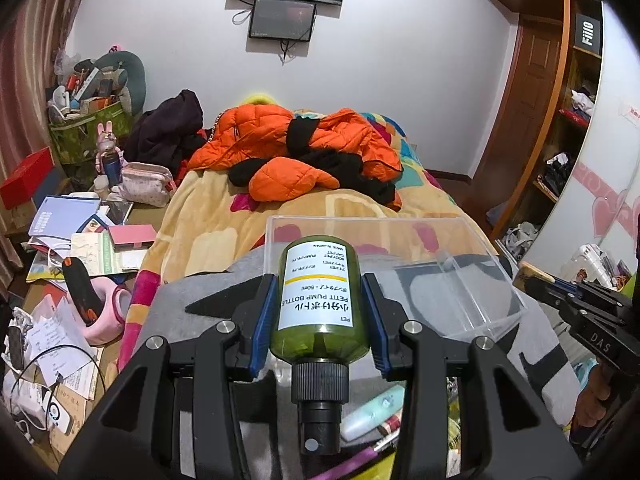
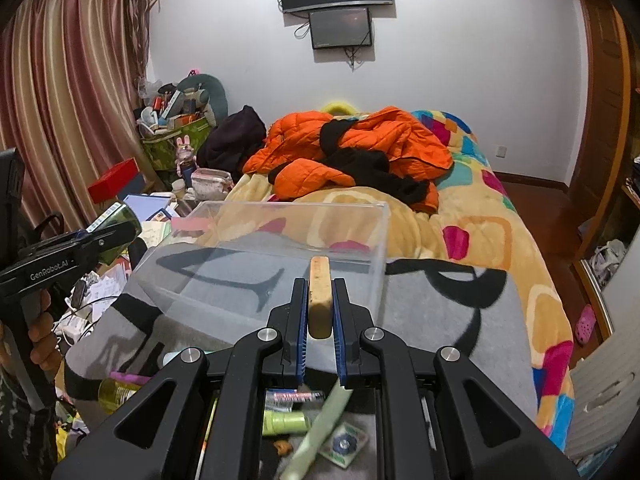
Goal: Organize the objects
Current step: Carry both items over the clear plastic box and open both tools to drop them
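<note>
My left gripper (image 1: 320, 288) is shut on a green pump bottle (image 1: 318, 300) with a white label, its black pump pointing back at the camera, held in front of a clear plastic box (image 1: 460, 280) on a grey blanket. My right gripper (image 2: 319, 292) is shut on a thin tan wooden-looking block (image 2: 319, 300), held just before the same clear box (image 2: 280, 248). The right gripper with its tan piece shows at the right of the left wrist view (image 1: 536, 276). The left gripper with the bottle shows at the left of the right wrist view (image 2: 116, 228).
Small toiletries lie below the grippers: a pale tube (image 1: 374, 412), a green tube (image 2: 286, 420), a yellow bottle (image 2: 116, 394). An orange jacket (image 1: 296, 148) lies on the bed. A cluttered side table (image 1: 80, 240) is at left, shelves (image 1: 568, 140) at right.
</note>
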A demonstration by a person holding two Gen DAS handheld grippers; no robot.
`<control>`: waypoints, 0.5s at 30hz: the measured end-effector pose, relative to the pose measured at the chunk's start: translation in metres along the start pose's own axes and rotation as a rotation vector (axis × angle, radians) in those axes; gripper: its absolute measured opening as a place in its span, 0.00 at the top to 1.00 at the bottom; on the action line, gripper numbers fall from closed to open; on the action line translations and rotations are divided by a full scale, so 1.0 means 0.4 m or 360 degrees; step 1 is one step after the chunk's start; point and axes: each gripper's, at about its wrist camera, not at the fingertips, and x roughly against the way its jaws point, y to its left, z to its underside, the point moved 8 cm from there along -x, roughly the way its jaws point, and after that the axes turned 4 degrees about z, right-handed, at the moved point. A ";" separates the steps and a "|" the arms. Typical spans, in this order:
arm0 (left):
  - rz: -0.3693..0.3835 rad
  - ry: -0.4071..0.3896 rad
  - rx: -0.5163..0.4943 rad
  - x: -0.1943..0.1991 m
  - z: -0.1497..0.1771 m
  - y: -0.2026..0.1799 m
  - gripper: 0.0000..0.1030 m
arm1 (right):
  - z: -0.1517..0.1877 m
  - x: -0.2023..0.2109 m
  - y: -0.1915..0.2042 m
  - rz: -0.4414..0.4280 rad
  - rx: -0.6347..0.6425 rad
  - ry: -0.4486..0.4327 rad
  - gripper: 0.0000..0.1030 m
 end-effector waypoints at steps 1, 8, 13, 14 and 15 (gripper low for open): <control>0.0000 0.0012 0.0000 -0.011 -0.001 0.000 0.60 | -0.002 -0.012 0.003 -0.0004 0.0003 0.0013 0.90; 0.0005 0.0108 0.0038 -0.090 -0.006 0.013 0.60 | -0.009 -0.100 0.016 -0.0041 -0.0005 0.0136 0.90; 0.0005 0.0164 0.0029 -0.137 -0.004 0.011 0.60 | -0.010 -0.151 0.020 -0.0042 0.0006 0.0210 0.90; 0.0004 0.0180 0.0022 -0.147 -0.002 0.009 0.60 | -0.009 -0.163 0.020 -0.0043 0.0008 0.0229 0.90; 0.0000 0.0195 0.0016 -0.157 0.000 0.007 0.60 | -0.008 -0.173 0.020 -0.0045 0.0010 0.0247 0.90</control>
